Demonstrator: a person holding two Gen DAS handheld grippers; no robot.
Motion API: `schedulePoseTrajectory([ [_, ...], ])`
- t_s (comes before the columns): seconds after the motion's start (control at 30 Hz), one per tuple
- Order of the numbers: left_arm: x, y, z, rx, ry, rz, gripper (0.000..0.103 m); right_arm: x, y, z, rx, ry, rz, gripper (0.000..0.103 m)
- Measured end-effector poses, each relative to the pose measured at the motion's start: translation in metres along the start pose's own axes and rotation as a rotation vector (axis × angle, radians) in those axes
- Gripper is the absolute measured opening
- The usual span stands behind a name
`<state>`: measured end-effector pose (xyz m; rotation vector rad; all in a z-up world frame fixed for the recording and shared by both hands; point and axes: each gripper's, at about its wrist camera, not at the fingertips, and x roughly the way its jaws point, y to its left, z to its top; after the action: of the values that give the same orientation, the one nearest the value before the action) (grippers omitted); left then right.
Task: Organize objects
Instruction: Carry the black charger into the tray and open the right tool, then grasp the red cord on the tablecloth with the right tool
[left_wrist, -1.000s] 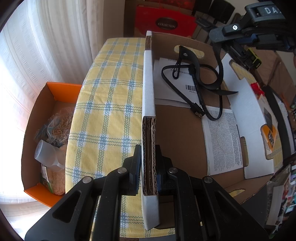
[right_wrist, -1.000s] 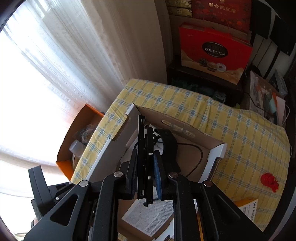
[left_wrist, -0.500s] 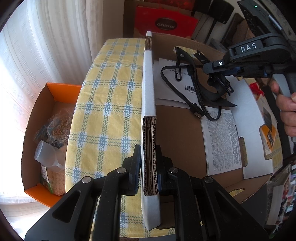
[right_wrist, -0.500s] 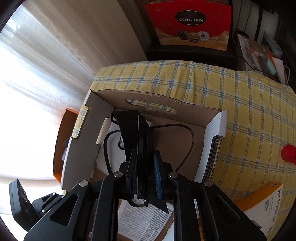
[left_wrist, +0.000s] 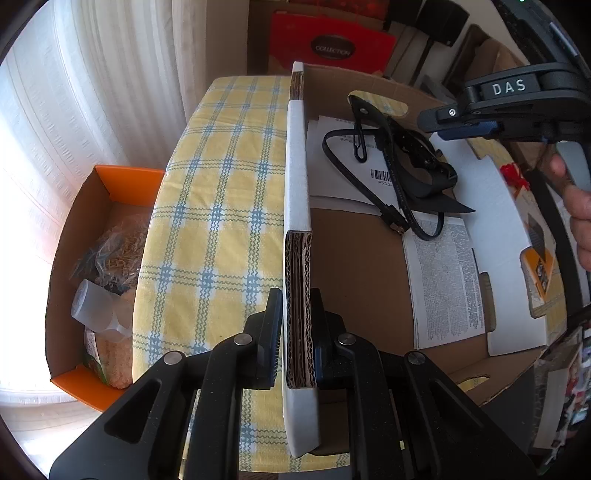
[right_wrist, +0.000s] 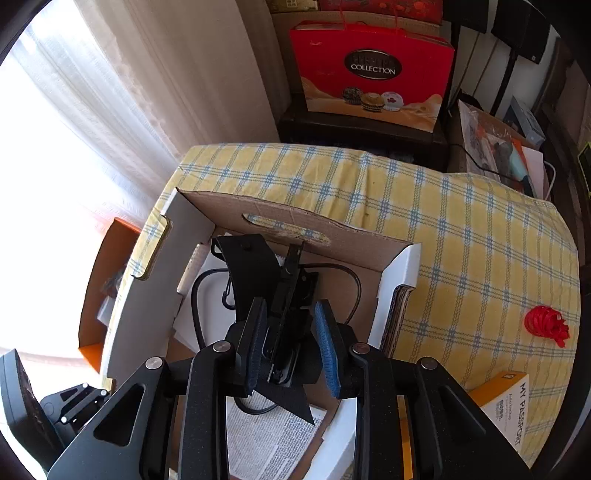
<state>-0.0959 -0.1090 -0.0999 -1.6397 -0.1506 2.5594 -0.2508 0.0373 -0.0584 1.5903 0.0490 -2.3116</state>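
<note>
A shallow cardboard box lies on the yellow checked tablecloth. My left gripper is shut on the box's left wall, which stands between the pads. A black strap holder with a cable lies inside the box on papers. My right gripper hovers just above that black item, jaws open and apart from it; it also shows in the left wrist view.
An orange box with a bag and a plastic bottle stands left of the table, by the curtain. A red ribbon and an orange "My Passport" box lie right of the cardboard box. A red gift bag stands behind.
My right gripper lowered the black item into the box, opened and let it go. My left gripper has not moved.
</note>
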Motion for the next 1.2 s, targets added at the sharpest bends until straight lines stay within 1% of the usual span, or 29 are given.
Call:
schedulePoseTrajectory([
  [0.03, 0.0, 0.0, 0.0, 0.0, 0.001, 0.001, 0.012, -0.005, 0.0, 0.0, -0.001, -0.008, -0.001, 0.028],
  [0.1, 0.0, 0.0, 0.0, 0.0, 0.003, 0.005, 0.012, -0.016, -0.002, 0.001, -0.006, -0.028, 0.004, 0.031],
  [0.17, -0.002, 0.0, 0.0, 0.0, 0.003, 0.006, 0.012, -0.028, -0.005, 0.001, -0.016, -0.049, -0.009, 0.044],
  [0.27, -0.004, 0.001, 0.001, 0.001, 0.002, 0.01, 0.012, -0.044, -0.008, -0.003, -0.047, -0.081, -0.049, 0.054],
  [0.3, -0.004, 0.002, 0.001, 0.001, 0.002, 0.011, 0.013, -0.049, -0.011, -0.005, -0.054, -0.089, -0.06, 0.056],
  [0.37, -0.005, 0.003, 0.001, 0.003, 0.002, 0.016, 0.013, -0.058, -0.017, -0.008, -0.056, -0.1, -0.074, 0.064],
  [0.47, -0.005, 0.001, 0.001, 0.004, 0.002, 0.019, 0.013, -0.069, -0.028, -0.013, -0.052, -0.116, -0.09, 0.073],
  [0.6, -0.005, 0.0, 0.001, 0.006, 0.004, 0.018, 0.013, -0.079, -0.044, -0.022, -0.047, -0.139, -0.135, 0.076],
  [0.7, -0.005, 0.001, 0.001, 0.0, 0.008, 0.01, 0.014, -0.084, -0.063, -0.026, -0.013, -0.144, -0.133, 0.08],
  [0.83, -0.003, -0.002, 0.002, 0.007, 0.011, 0.02, 0.014, -0.088, -0.094, -0.028, 0.039, -0.147, -0.148, 0.08],
  [0.97, -0.002, -0.003, 0.002, 0.008, 0.014, 0.023, 0.015, -0.086, -0.128, -0.031, 0.069, -0.122, -0.184, 0.081],
  [1.2, -0.001, -0.002, 0.002, 0.016, 0.021, 0.021, 0.015, -0.075, -0.195, -0.036, 0.177, -0.076, -0.228, 0.081],
])
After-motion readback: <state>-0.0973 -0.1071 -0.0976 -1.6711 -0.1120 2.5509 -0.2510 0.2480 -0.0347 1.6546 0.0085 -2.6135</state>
